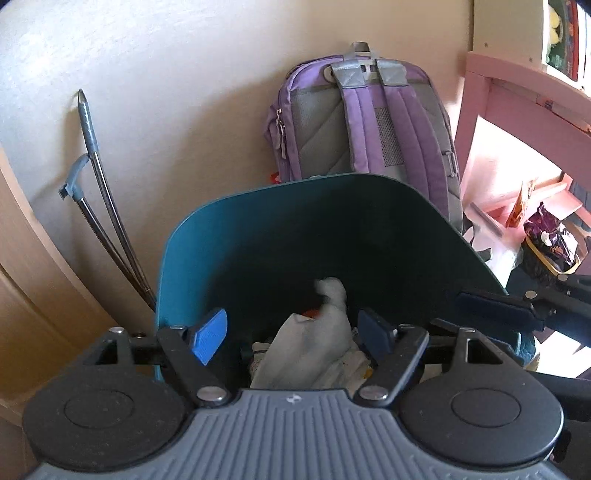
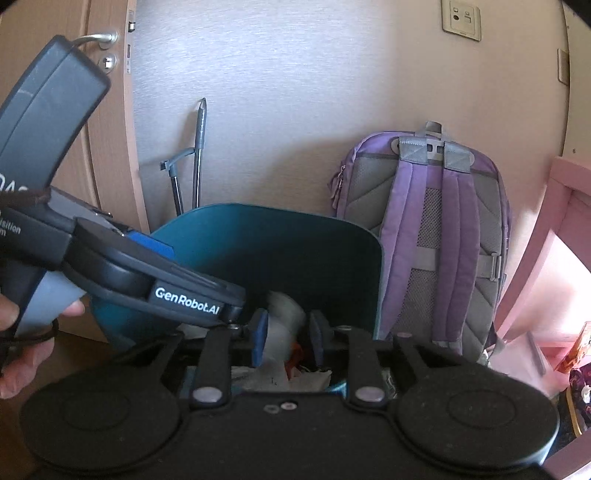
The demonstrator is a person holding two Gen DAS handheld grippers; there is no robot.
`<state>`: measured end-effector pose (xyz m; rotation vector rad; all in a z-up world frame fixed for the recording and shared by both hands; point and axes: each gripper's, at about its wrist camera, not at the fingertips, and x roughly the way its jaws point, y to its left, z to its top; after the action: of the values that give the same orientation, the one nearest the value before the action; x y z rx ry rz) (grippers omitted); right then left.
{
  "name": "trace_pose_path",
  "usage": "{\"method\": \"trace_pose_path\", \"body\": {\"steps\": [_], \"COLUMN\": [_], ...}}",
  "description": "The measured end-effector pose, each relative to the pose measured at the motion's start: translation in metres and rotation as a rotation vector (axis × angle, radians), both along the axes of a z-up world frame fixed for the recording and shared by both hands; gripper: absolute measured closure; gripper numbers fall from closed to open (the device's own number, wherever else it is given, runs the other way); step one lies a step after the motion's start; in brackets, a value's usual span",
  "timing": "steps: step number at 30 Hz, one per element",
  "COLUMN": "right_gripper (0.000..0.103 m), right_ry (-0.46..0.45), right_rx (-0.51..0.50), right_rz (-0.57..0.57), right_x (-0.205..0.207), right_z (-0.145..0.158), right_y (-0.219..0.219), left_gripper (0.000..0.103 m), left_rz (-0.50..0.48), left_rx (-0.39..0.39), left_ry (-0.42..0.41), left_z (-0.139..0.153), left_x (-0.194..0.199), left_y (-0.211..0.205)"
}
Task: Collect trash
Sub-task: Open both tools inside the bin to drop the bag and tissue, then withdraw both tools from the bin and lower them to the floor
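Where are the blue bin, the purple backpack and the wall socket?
blue bin (image 1: 295, 221), left wrist view, on its inner back wall.
purple backpack (image 2: 447, 221), right wrist view, on a shoulder strap.
wall socket (image 2: 461, 16), right wrist view, on the middle of its faceplate.

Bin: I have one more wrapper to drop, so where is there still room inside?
The bin is free toward its tall back wall, above the trash. Its near side is crowded: white bag, left gripper, right gripper.
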<state>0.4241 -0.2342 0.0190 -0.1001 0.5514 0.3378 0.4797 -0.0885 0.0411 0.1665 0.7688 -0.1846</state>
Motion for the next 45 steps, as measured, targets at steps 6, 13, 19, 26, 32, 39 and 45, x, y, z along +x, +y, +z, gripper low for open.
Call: {"method": "trace_pose_path", "body": {"steps": [6,13,19,26,32,39,45], "right_gripper": [0.058,0.053,0.05,0.047,0.046,0.046,0.046], "right_ry": [-0.021,-0.056,-0.071,-0.055,-0.011,0.074,0.167], "right_rx": [0.013,0.022,0.04,0.055,0.048,0.007,-0.016], "right_rz": [-0.004,0.008,0.029,0.082,0.124,0.174,0.204], "right_x": [-0.017,-0.052,-0.088,-0.129,-0.158,-0.176,-0.182], "right_z": [0.012,0.037,0.053,0.054,0.036,-0.005,-0.052], "right_y": [-0.007,-0.008,-0.008,-0.003,0.005,0.023,0.036], "left_gripper": [0.023,0.023,0.023,0.021,0.021,0.016,0.0], "left_rz": [0.005,0.001,0.0,-0.005,0.005,0.052,0.069], "left_rx": [-0.008,-0.026,-0.033,-0.064,-0.084,-0.137,-0.184], "left_ry": [-0.015,-0.041,-0.065,-0.069,-0.061,0.0,0.072], "left_z": [0.016,0.041,0.059,0.066,0.057,0.023,-0.027], "left_x": [-0.015,-0.053,-0.095,-0.146,-0.184,-0.216,-0.234], "left_y": [0.002,0.007,0.017,0.042,0.067,0.095,0.117]}}
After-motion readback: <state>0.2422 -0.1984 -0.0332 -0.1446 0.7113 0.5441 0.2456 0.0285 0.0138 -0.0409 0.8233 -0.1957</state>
